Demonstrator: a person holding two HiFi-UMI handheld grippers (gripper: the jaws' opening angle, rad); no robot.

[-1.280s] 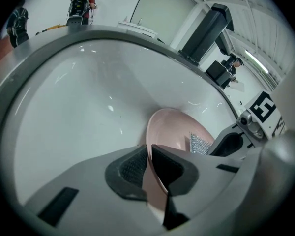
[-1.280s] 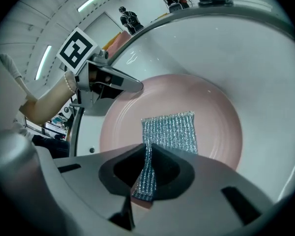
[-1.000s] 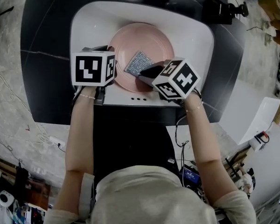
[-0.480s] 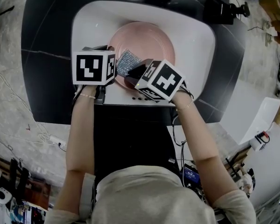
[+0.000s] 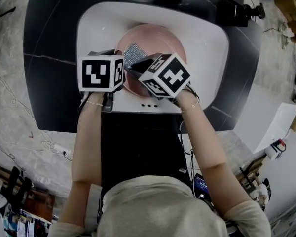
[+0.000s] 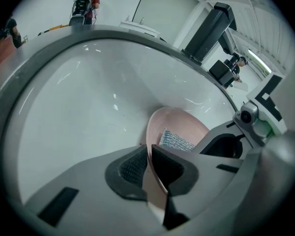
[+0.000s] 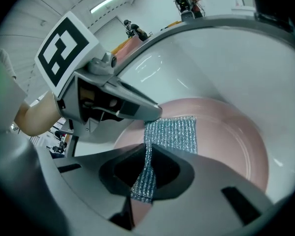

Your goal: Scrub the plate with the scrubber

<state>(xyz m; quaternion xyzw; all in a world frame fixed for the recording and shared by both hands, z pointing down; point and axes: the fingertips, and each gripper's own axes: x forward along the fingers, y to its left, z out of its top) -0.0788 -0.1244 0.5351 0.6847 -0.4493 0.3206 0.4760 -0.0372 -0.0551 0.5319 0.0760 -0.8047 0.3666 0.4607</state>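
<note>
Pink plate (image 5: 163, 41) lies in the white basin (image 5: 207, 28), black counter (image 5: 49, 33) around, its near rim pinched by the left gripper (image 6: 147, 159). The right gripper (image 7: 147, 168) clamps the silver scrubber (image 7: 172, 132), which has slid leftward across the plate since.

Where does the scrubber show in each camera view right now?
Head view: scrubber at upper centre, on the left part of the pink plate.
Left gripper view: scrubber right of centre, lying in the plate beyond the left gripper, which clamps the plate's rim.
Right gripper view: scrubber at centre, its near end pinched by the right gripper.
Shared landmark: the pink plate in the white sink.
</note>
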